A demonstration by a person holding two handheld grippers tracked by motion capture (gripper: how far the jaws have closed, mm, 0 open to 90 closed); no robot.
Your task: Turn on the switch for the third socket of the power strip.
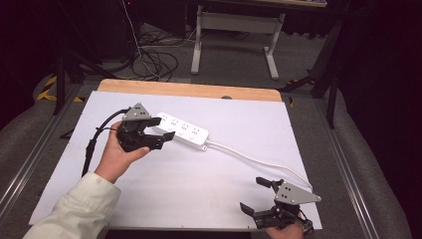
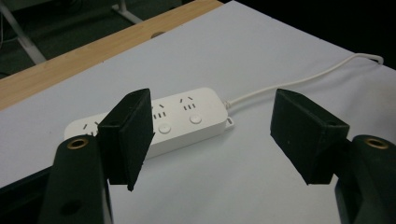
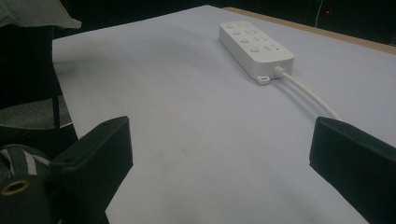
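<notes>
Both grippers sit unclenched with nothing between the jaws: my right gripper (image 1: 262, 196) at the near right corner, my left gripper (image 1: 160, 133) farther off, beside the power strip (image 1: 182, 131). To grasp well, I'd straddle its narrow width squarely, clear of the cord (image 1: 259, 163). No brand or lettering is readable.

A wooden table (image 1: 189, 88) carries a white sheet (image 1: 199, 184), with a power strip (image 1: 181, 130) lying on it.
</notes>
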